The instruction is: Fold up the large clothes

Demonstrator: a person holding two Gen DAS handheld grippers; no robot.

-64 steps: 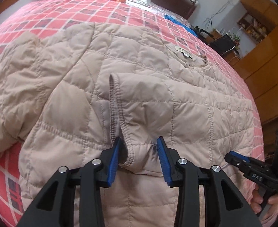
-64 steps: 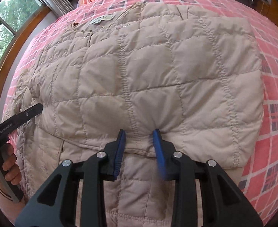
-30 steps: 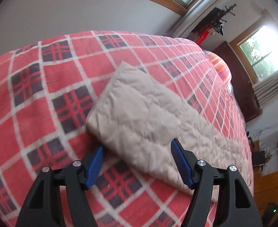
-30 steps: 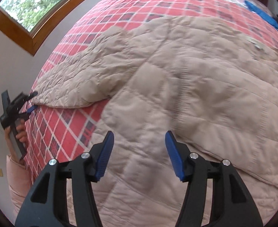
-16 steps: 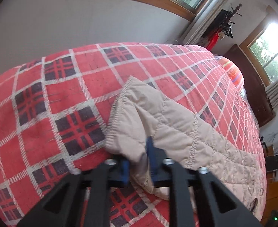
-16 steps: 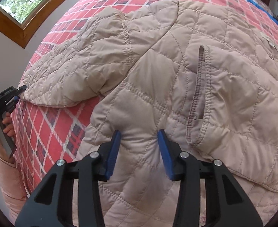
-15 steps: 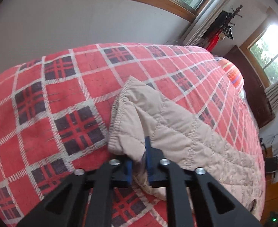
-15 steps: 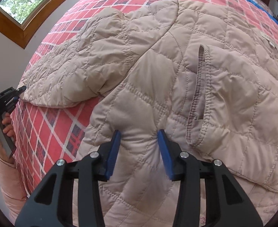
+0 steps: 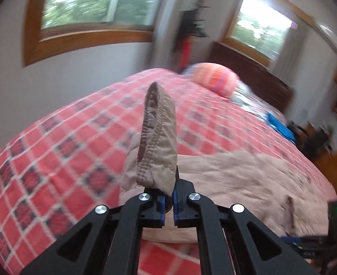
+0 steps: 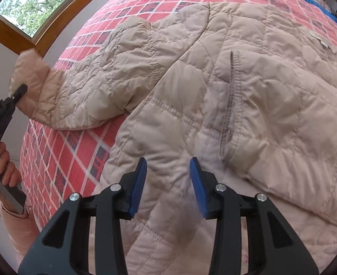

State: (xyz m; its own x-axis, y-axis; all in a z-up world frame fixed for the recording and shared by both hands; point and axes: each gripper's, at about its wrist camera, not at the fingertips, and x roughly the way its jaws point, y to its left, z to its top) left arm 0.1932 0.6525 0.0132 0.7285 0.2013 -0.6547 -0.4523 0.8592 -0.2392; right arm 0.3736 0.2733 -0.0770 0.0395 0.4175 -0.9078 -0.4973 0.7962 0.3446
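A beige quilted jacket lies spread on a red plaid bed. My left gripper is shut on the sleeve cuff and holds it up off the bed, the cuff standing above the pads. In the right wrist view that same gripper sits at the far left with the sleeve stretched towards it. My right gripper is open low over the jacket's lower side, left of the pocket slit, with quilted fabric between its blue fingers.
An orange striped pillow and a blue item lie at the head of the bed. A dark headboard, windows and a wall border the bed. A person's hand in a pink sleeve holds the left gripper.
My left gripper, shut on the cuff, has lifted it off the bed and tilted upward, so the room shows. My right gripper stays over the jacket, its jaws a little narrower.
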